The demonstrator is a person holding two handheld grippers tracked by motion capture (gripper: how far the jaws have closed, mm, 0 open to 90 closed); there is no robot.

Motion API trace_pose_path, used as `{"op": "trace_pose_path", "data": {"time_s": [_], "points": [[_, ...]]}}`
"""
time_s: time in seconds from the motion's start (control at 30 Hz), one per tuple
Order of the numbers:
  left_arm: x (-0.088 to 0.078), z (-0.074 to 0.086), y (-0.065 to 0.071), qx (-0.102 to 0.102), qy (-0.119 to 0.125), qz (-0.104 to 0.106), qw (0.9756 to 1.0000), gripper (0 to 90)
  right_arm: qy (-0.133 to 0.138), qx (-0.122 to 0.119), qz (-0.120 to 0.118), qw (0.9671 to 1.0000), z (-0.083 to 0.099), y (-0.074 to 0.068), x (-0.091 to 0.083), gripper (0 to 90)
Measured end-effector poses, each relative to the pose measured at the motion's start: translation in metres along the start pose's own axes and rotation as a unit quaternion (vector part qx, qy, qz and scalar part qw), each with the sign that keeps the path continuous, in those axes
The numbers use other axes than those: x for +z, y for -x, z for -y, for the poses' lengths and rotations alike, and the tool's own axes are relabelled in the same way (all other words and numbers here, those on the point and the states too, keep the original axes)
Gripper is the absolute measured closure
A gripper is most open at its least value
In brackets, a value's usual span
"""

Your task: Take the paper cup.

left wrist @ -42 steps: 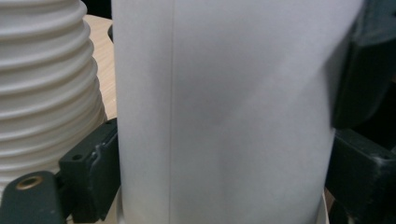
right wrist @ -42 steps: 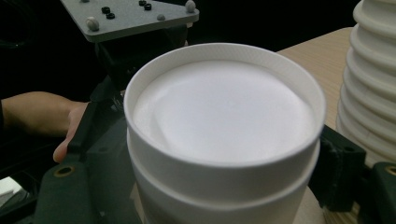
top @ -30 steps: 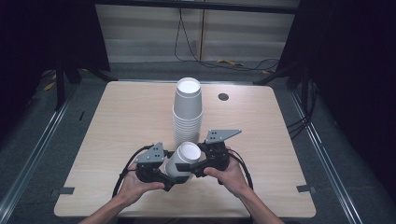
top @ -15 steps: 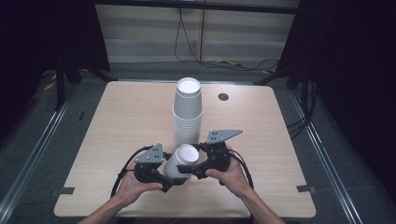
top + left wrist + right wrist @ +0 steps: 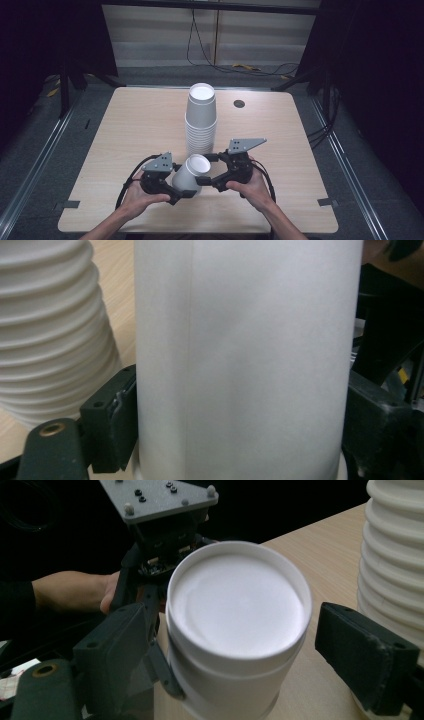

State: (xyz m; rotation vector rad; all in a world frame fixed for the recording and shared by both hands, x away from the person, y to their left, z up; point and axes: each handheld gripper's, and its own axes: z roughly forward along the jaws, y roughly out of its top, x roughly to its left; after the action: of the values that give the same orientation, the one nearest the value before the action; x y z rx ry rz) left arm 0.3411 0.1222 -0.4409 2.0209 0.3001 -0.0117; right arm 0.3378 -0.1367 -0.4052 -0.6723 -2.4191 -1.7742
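A tall stack of white paper cups (image 5: 201,120) stands upside down at the table's middle. In front of it, one white cup (image 5: 189,174) is held tilted above the table, its base end pointing up and toward the right hand. My left gripper (image 5: 186,186) is shut on that cup's wall; in the left gripper view both pads (image 5: 112,425) press the cup (image 5: 250,350). My right gripper (image 5: 210,170) is open around the cup's base end (image 5: 235,600). Its left pad (image 5: 117,650) lies against the cup, and its right pad (image 5: 365,655) stands clear of it.
The wooden table (image 5: 125,130) has a small dark round hole (image 5: 239,104) behind and right of the stack. The stack (image 5: 395,555) rises close to the right jaw. Cables lie on the floor beyond the table's far edge.
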Motion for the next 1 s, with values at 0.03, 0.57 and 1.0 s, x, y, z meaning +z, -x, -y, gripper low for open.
{"op": "trace_pose_path", "data": {"time_s": [0.03,0.57,1.0], "points": [[-0.002,-0.001,0.0,0.0,-0.002,-0.004,1.0,16.3,-0.002,0.0,0.001,1.0,0.0,0.0,0.0,13.8],[-0.009,-0.006,-0.003,0.016,-0.041,-0.014,0.999,16.8,-0.059,-0.008,0.03,0.9977,0.009,0.003,-0.014,14.4],[-0.009,-0.006,-0.011,0.021,-0.105,-0.042,0.9934,17.0,-0.146,-0.044,0.049,0.9871,0.008,0.01,-0.004,14.5]]}}
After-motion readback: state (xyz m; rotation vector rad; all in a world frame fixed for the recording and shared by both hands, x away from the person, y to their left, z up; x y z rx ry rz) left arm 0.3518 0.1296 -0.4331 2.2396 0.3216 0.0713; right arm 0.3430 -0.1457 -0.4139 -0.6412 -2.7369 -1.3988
